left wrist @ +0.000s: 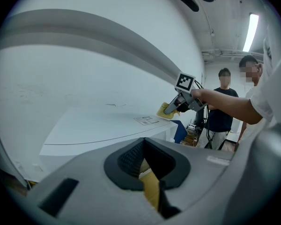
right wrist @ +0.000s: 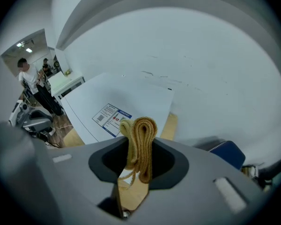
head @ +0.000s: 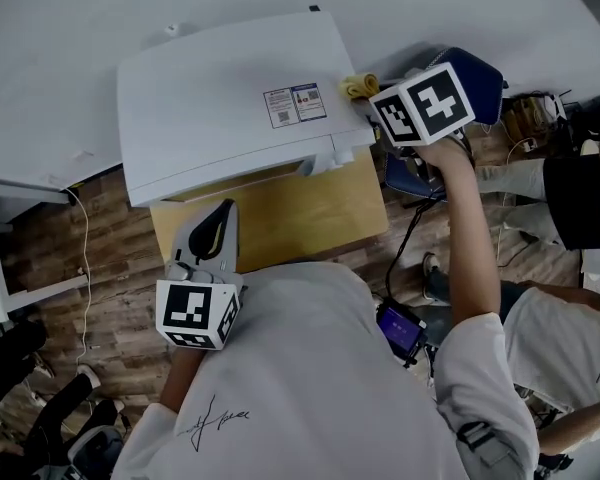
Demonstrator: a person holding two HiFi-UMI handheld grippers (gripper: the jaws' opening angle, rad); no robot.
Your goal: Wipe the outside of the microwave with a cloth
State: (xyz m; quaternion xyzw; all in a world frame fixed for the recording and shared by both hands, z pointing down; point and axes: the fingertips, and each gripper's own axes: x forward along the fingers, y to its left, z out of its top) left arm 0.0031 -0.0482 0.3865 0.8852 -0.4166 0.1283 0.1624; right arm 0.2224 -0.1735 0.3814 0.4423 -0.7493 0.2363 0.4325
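Your right tongs (head: 368, 103) are clenched on the folded cloth (head: 359, 85), held at the microwave's (head: 220, 98) top edge just beyond its label (head: 295, 105). Your left tongs (head: 223, 216) are closed on nothing, in front of the microwave over the desk (head: 300, 213). Wiping looks barely begun: most of the top, the sides and the front seem left.

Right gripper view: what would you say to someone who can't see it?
The right claw pinches a folded yellow cloth that sticks up between its grey jaws. Beyond it is a white box-shaped microwave with a printed sticker on top, by a white wall.
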